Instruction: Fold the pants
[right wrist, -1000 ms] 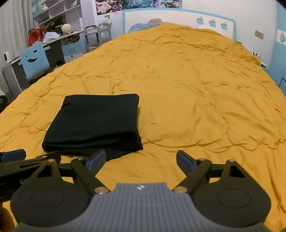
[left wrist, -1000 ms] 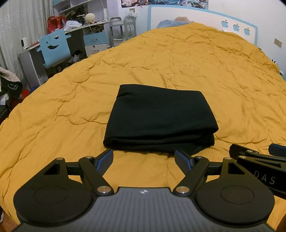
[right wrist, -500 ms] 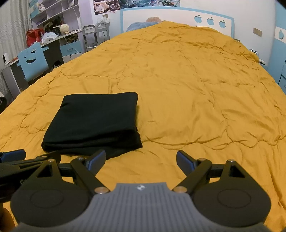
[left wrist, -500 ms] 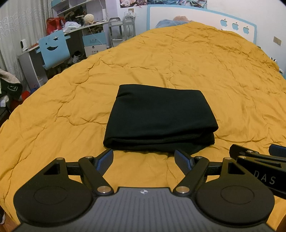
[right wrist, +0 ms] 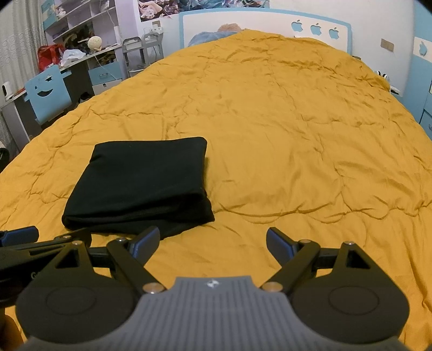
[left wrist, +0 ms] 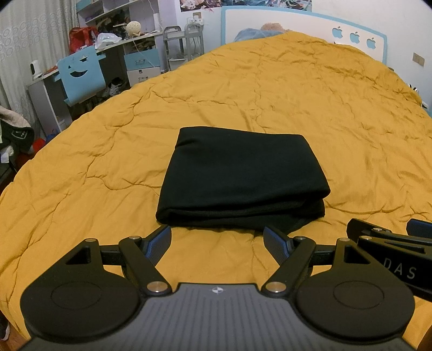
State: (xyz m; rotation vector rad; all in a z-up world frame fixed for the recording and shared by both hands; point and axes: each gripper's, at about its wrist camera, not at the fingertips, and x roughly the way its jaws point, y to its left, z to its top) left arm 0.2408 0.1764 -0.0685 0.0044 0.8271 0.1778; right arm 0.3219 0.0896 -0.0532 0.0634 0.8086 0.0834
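Note:
The black pants (left wrist: 240, 175) lie folded into a compact rectangle on the yellow quilt (left wrist: 270, 89). My left gripper (left wrist: 217, 240) is open and empty, just short of the fold's near edge. In the right wrist view the folded pants (right wrist: 140, 183) sit to the left, and my right gripper (right wrist: 213, 241) is open and empty over bare quilt (right wrist: 297, 135) beside them. The right gripper also shows at the right edge of the left wrist view (left wrist: 391, 243), and the left gripper at the left edge of the right wrist view (right wrist: 32, 243).
A blue-and-white headboard (left wrist: 297, 24) stands at the far end of the bed. A blue smiley-face chair (left wrist: 81, 73), a cluttered desk (left wrist: 121, 46) and a metal cart (left wrist: 183, 43) stand to the left of the bed.

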